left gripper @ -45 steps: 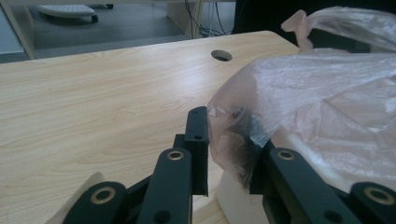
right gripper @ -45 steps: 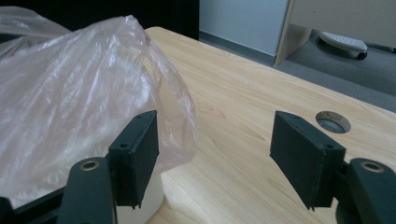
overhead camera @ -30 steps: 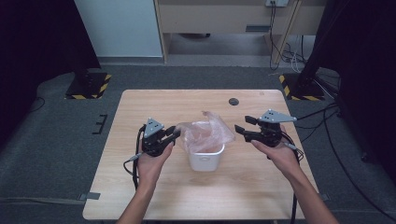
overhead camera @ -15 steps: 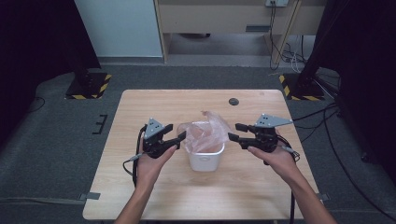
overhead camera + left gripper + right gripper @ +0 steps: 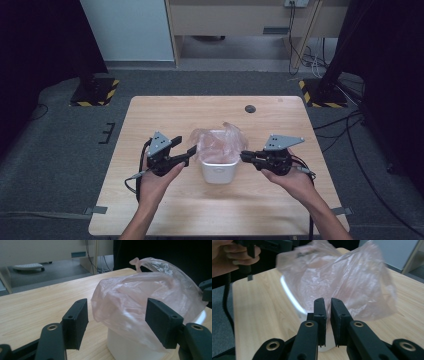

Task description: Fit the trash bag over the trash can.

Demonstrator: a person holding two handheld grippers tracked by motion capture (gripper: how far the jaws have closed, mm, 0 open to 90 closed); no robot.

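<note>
Right claw point(image 5: 244, 156) has closed in beside the bagged bin point(image 5: 218, 169).

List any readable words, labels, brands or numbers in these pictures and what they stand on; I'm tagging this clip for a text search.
None can be read.
The white bin and its pink plastic bag show no print.
The left claw and right claw carry no visible lettering.
A small plate on the cabinet behind the table is too small to read.
</note>
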